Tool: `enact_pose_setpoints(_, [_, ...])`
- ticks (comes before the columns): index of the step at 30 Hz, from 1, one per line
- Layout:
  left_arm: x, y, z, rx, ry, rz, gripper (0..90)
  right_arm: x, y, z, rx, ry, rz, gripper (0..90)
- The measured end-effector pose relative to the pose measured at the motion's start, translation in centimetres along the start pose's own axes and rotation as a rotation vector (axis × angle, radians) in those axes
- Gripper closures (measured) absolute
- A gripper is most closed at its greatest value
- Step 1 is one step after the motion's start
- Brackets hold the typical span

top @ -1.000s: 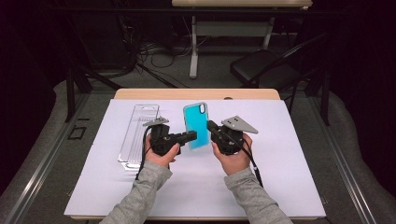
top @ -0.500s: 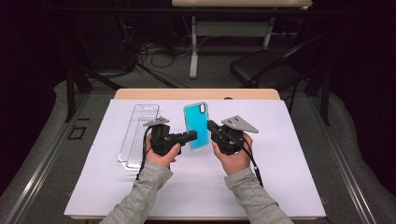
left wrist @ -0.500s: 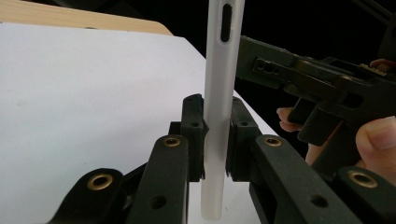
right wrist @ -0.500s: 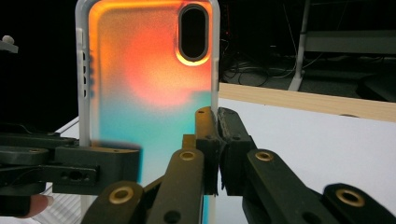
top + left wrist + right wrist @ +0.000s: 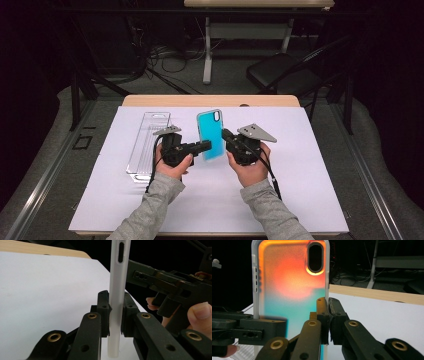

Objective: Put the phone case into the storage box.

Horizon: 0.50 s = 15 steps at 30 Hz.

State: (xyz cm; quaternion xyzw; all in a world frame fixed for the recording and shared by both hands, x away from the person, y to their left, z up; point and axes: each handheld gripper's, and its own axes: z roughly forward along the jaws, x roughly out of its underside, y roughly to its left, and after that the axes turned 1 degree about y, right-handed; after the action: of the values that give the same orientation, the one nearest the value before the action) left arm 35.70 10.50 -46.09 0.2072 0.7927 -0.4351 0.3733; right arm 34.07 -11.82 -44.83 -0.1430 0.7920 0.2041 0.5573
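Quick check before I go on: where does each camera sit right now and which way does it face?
High view: above the person's side, facing forward and down on the table; forearms, both hands show.
Left gripper view: on the left gripper, facing the phone case edge-on; own fingers show.
Right gripper view: on the right gripper, facing the case's flat side; own fingers show.
Shared: the case, gripped by both.

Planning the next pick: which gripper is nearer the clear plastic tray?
Left. The left gripper is just beside the clear tray, on its right; the right gripper sits farther right, beyond the phone case.
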Motion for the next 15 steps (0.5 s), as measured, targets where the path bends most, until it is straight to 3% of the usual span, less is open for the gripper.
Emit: enact_pose_setpoints(15, [-0.03, 0.12, -0.05, 0.011, 0.001, -0.007, 81.2, 0.00, -0.01, -0.01, -0.005, 0.003, 0.001, 87.2])
